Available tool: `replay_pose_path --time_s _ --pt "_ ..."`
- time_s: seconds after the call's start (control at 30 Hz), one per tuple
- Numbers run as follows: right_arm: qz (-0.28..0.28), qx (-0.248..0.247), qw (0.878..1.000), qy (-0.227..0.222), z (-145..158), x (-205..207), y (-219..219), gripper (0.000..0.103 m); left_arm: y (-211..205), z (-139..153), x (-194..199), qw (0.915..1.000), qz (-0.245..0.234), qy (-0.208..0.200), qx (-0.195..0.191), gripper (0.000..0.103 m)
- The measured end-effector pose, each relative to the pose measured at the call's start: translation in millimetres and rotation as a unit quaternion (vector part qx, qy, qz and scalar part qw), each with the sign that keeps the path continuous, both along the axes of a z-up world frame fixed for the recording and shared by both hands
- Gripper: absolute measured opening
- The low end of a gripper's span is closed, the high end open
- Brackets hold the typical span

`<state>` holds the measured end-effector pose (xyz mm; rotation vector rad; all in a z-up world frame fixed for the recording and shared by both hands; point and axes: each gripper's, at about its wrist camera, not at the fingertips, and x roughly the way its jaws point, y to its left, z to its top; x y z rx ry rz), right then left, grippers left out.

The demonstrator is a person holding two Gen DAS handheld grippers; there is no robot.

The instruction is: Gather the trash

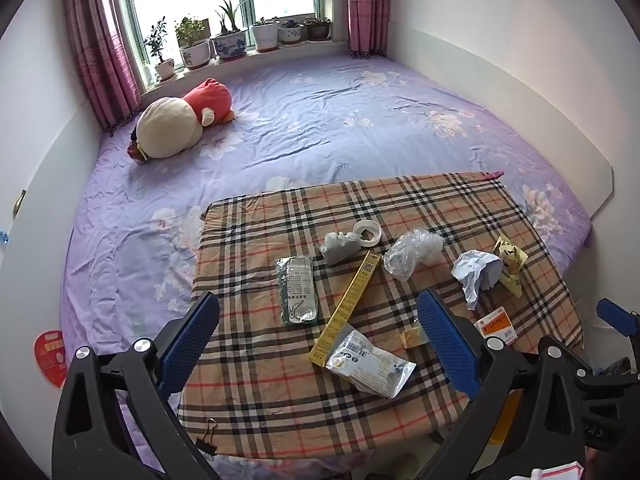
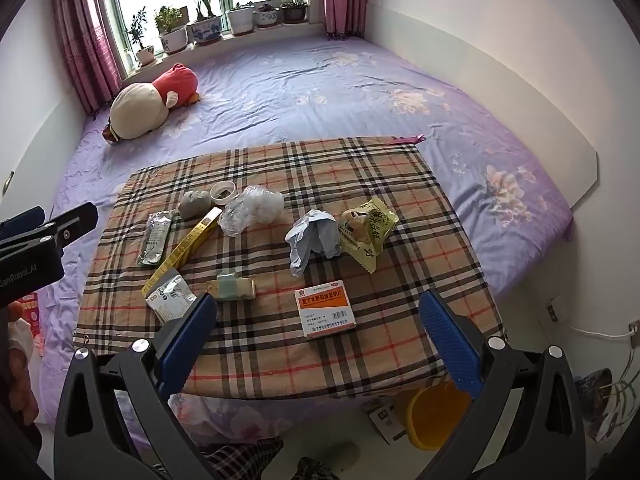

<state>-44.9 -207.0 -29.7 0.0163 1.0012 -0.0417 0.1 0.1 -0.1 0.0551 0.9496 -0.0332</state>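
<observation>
Two wrist views over a plaid-covered surface point(image 2: 280, 360) standing on a bed with a lilac floral sheet point(image 1: 320, 120).

Left tongs point(image 1: 318, 344): spread wide, empty, tilted downward above the near left part of the surface; a white foil pouch point(image 1: 370, 364) lies between its blue pads without touching them.

Right tongs point(image 2: 318, 340): likewise spread wide and holding nothing, with an orange-and-white medicine box point(image 2: 326, 312) lying between the pads.

The trash is scattered across the cloth. From the left: a clear printed sachet point(image 1: 298, 294), a long yellow carton point(image 1: 346, 308), a grey crumpled lump point(image 1: 340, 246) touching a white tape ring point(image 1: 368, 233), a crumpled clear plastic bag point(image 1: 412, 252), a crumpled white paper point(image 2: 314, 238) and, just beside it, a yellow snack wrapper point(image 2: 366, 230). A small green-and-cream packet point(image 2: 236, 286) lies near the pouch.

An orange bin point(image 2: 434, 416) stands on the floor below the surface's near edge. A plush toy point(image 1: 180, 124) lies on the bed near the potted plants point(image 1: 232, 40) on the windowsill.
</observation>
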Motion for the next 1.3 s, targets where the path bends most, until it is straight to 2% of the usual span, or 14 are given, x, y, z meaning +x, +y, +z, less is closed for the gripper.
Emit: replay_pose_path --time_s 1.3 --pt "-0.008 0.009 1.000 -0.002 4 3 -5 0.100 1 -8 0 0.9999 0.003 0.010 -0.005 0.098"
